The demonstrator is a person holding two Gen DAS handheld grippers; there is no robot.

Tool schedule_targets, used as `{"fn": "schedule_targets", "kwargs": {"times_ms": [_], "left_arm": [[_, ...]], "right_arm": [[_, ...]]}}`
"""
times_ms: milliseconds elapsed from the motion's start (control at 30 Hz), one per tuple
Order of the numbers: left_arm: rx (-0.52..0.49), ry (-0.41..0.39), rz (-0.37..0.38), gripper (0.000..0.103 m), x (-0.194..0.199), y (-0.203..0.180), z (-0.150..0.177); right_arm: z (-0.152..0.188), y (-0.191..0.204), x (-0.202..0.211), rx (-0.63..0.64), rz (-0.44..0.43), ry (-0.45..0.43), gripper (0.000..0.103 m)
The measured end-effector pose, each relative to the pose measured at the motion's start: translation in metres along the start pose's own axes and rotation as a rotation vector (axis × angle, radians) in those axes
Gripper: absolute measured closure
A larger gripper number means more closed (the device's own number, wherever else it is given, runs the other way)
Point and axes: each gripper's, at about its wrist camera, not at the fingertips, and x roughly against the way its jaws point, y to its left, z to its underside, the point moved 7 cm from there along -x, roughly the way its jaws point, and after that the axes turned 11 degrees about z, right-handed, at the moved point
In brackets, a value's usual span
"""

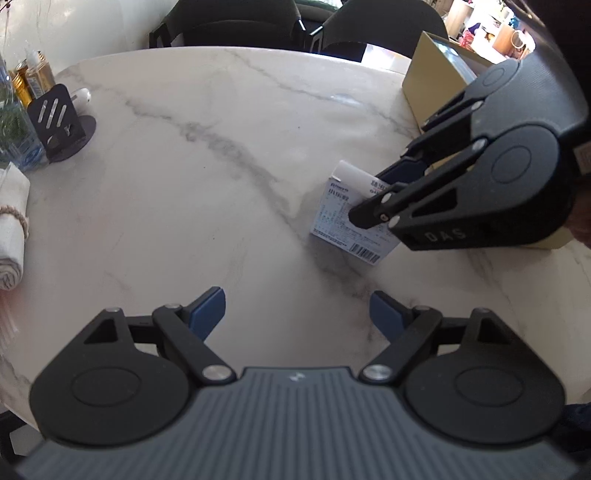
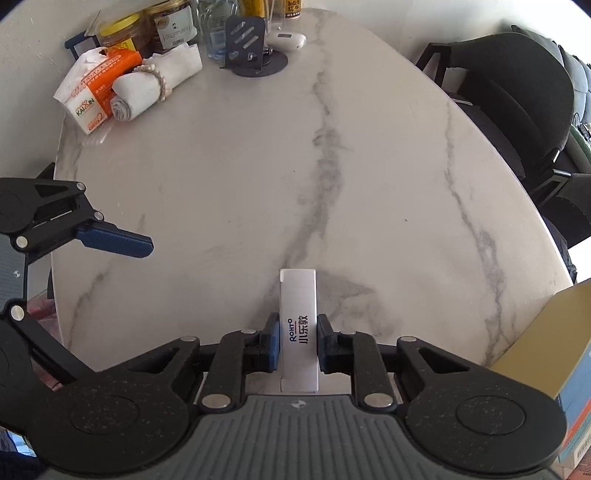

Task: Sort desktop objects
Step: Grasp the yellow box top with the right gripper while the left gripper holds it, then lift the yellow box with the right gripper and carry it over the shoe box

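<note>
A small white printed box stands on its narrow edge on the marble table, with my right gripper shut on its two broad sides. In the left wrist view the same box sits at the right, the right gripper reaching down onto it from the right. My left gripper hovers open over bare marble in front of the box, with nothing between its blue pads. One of its fingers shows at the left of the right wrist view.
A gold cardboard box stands right behind the right gripper. At the table's far side are an orange tissue packet, a rolled white cloth, jars, a black stand and a white earbud case. Dark chairs ring the table.
</note>
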Motion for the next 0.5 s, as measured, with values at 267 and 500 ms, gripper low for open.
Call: {"fn": "schedule_targets", "kwargs": {"times_ms": [267, 500], "left_arm": [[0.013, -0.001, 0.020, 0.016, -0.003, -0.001, -0.004], [-0.026, 0.002, 0.023, 0.013, -0.004, -0.015, -0.020]], "right_arm": [[-0.001, -0.017, 0.035, -0.114, -0.017, -0.072, 0.083], [0.003, -0.054, 0.075, -0.266, -0.022, -0.150, 0.083]]}}
